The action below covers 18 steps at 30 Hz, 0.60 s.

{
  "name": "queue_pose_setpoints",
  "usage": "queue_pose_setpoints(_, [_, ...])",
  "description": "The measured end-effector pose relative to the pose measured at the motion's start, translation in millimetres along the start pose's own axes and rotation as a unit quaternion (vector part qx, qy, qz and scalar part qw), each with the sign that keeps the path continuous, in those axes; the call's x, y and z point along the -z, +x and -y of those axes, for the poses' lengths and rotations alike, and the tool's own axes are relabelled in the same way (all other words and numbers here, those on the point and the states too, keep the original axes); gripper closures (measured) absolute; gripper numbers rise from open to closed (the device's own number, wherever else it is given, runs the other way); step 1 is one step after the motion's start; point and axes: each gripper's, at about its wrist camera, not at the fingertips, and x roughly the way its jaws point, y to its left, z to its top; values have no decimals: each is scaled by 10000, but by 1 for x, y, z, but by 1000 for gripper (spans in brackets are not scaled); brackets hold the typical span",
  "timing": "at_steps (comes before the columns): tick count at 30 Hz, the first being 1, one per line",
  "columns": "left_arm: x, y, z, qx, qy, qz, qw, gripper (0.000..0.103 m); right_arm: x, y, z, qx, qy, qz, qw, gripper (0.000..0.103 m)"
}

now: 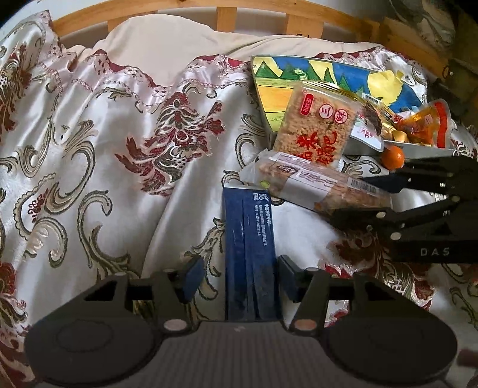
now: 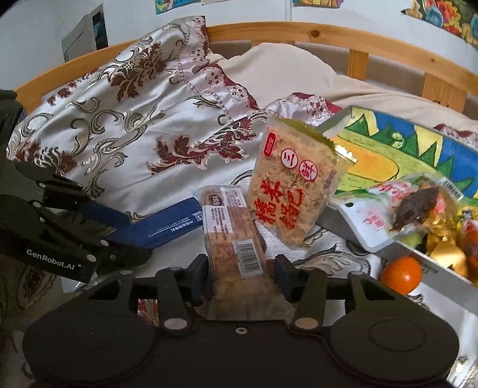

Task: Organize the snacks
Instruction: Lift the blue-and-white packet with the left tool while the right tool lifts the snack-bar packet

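A long blue box (image 1: pixel 249 247) lies on the patterned bed cover between the fingers of my left gripper (image 1: pixel 240 276), which stand apart from its sides, open. It also shows in the right wrist view (image 2: pixel 167 228). A clear-wrapped cake bar (image 1: pixel 316 185) lies across the box's far end. My right gripper (image 2: pixel 240 276) has its fingers around the near end of that bar (image 2: pixel 231 235), with a small gap on the right. A rice cracker pack (image 2: pixel 294 182) with red characters leans on a tin (image 2: pixel 334 221).
The tin's raised lid (image 1: pixel 325 74) has a colourful mountain picture; several snack packets (image 2: pixel 415 206) lie in the tin. An orange (image 2: pixel 401 274) sits in front of the tin. A wooden headboard (image 1: pixel 224 16) and pillow (image 1: pixel 185 38) are behind.
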Motion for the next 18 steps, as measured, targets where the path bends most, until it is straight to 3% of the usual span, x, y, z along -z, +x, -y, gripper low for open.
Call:
queue_pose_setpoints(3, [0, 0, 1, 25, 24, 17, 10000, 51, 2, -1, -5, 66, -71, 41, 9999, 59])
queue_pose_setpoints(5, [0, 0, 1, 125, -2, -9, 9999, 63, 4, -4, -10, 95, -185, 79, 9998, 62])
queue_pose_setpoints(11, [2, -6, 4, 147, -163, -109, 9997, 67, 12, -17, -33, 418, -697, -9, 9967, 64])
queue_pose_setpoints(18, [13, -17, 16, 183, -362, -151, 9991, 68, 40, -48, -43, 1112, -1462, -56, 9830, 64])
